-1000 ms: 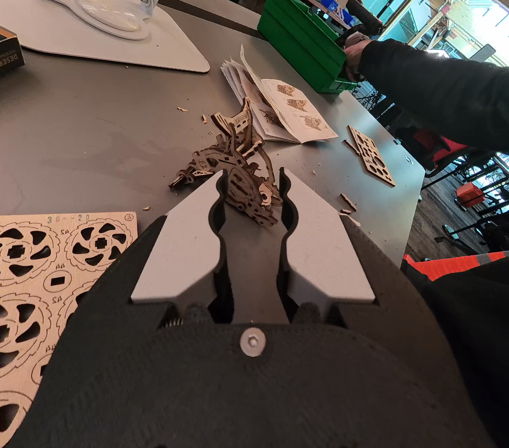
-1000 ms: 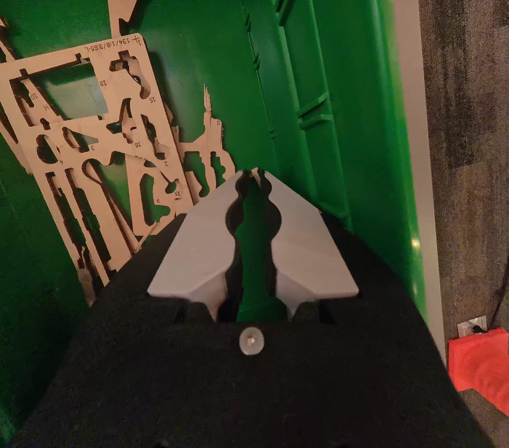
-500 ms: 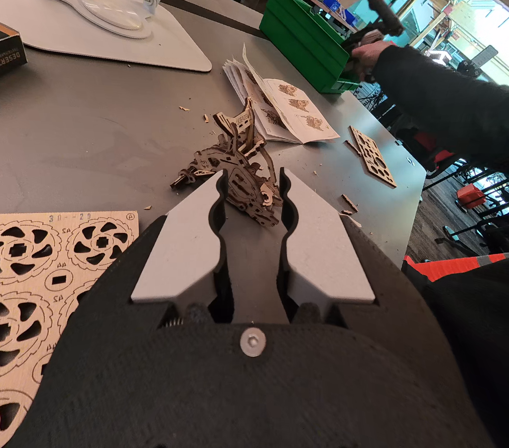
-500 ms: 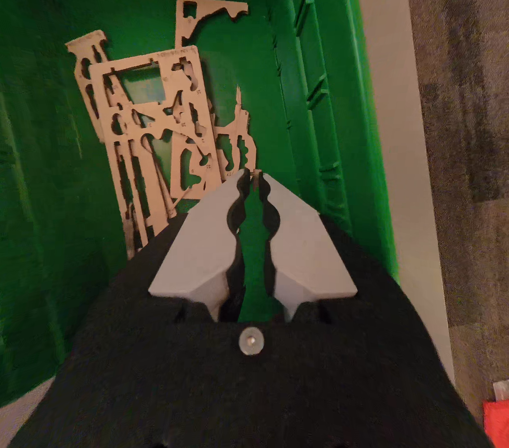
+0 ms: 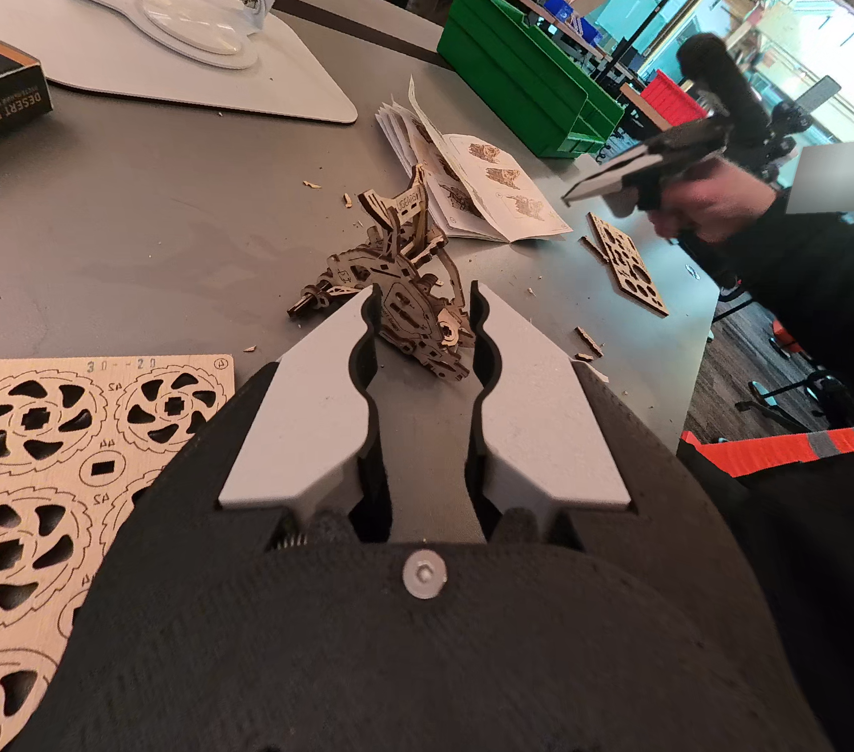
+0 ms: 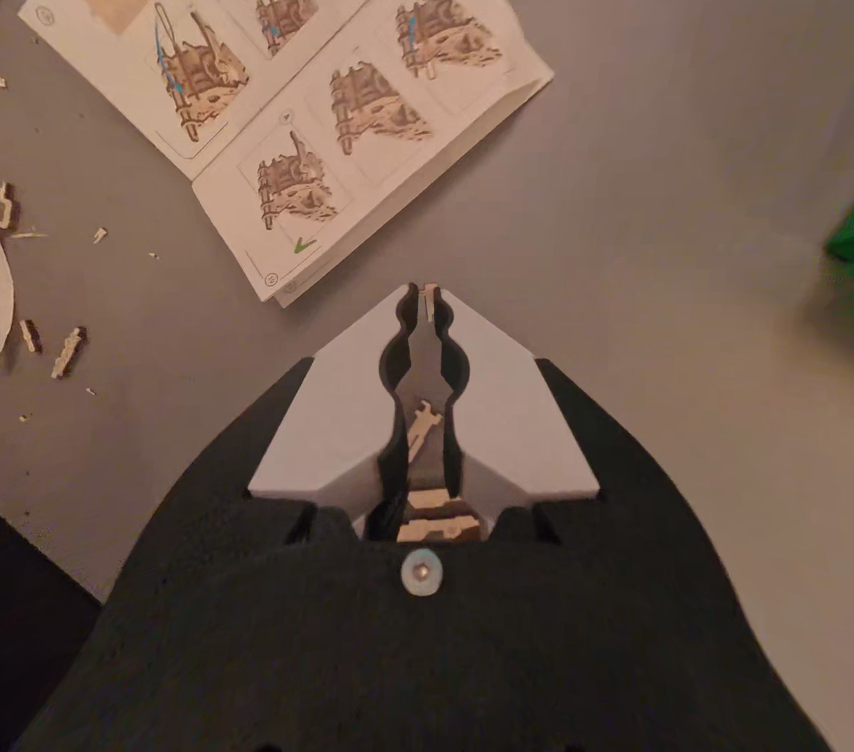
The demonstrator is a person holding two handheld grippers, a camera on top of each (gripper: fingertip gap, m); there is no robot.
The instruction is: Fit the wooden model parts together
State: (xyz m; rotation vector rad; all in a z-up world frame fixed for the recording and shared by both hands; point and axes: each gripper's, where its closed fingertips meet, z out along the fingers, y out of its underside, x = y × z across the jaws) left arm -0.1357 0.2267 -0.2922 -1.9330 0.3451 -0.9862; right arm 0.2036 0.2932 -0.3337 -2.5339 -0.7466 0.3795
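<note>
Two grippers working over a gray table

The left gripper [image 5: 423,300] is sitting wide open around the wooden model [image 5: 397,290] at mid frame. The right gripper [image 6: 426,290] is pinching a small wooden piece [image 6: 430,301] below the booklet [image 6: 295,82].

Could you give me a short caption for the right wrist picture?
Right gripper pinching a small wooden part above the grey table, near the open instruction booklet.

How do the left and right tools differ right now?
The left tool is open and empty; the right tool is nearly shut, pinching a small wood bit. The left tool points at the model close ahead; the right tool looks down on the table beside the booklet. Both have grey fingers on black bodies.
</note>
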